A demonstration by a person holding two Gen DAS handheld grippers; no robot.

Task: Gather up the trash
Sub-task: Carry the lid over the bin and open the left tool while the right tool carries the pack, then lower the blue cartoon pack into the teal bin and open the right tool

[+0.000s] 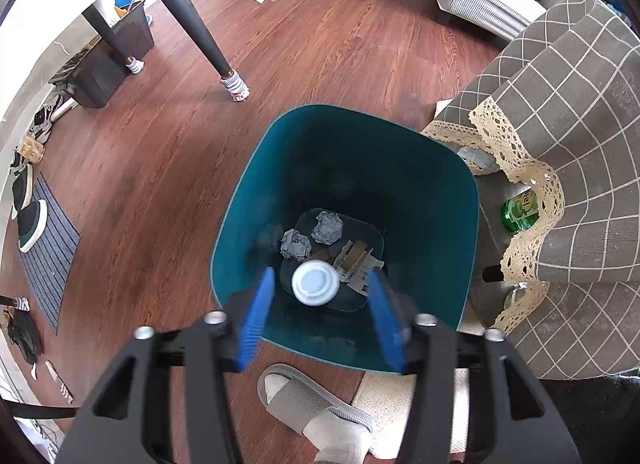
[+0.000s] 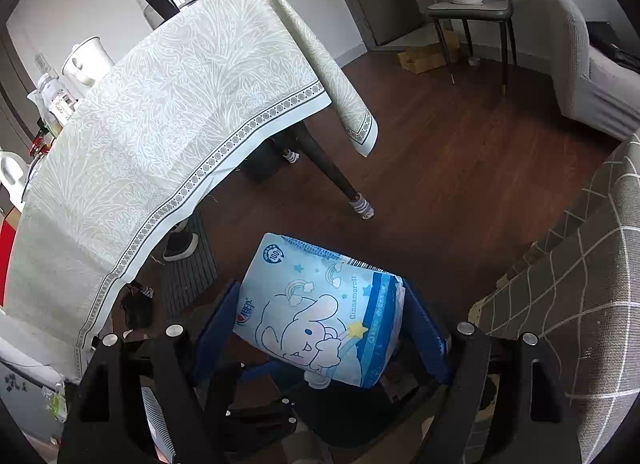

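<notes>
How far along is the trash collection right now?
Done: crumpled paper balls and torn cardboard lie in the teal bin. In hand: a white cup sits between the open left tool, over the bin; the right tool grips a tissue pack. Left: binning that pack.

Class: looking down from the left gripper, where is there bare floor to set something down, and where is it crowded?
Free: wooden floor between the teal bin, the black table leg and the checked cloth. Crowded: the left edge, with shoes and a striped mat, and beside the slipper below the bin.
</notes>
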